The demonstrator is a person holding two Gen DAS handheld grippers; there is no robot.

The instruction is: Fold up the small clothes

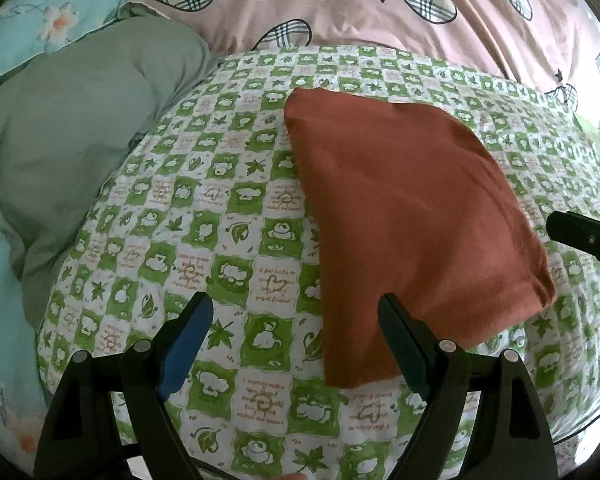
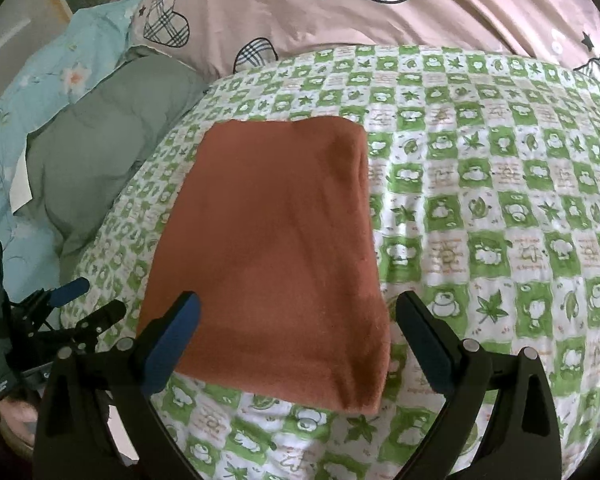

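A rust-orange garment point(image 2: 272, 240) is lying folded flat on the green-checked bed sheet point(image 2: 500, 200), while the left claw point(image 1: 296, 344) and right claw point(image 2: 298, 340) are hovering over it, jaws apart and empty. The cloth is looking soft, light and limp, likely best pinched at a corner or hem. The sheet's printed wording is proving unreadable.

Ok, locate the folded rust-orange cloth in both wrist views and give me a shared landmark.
Left wrist: rust-orange cloth lies right of centre, near end by the right finger.
Right wrist: cloth lies centre-left, near end between the open jaws.
Shared landmark: the grey-green pillow, left of the cloth in both.
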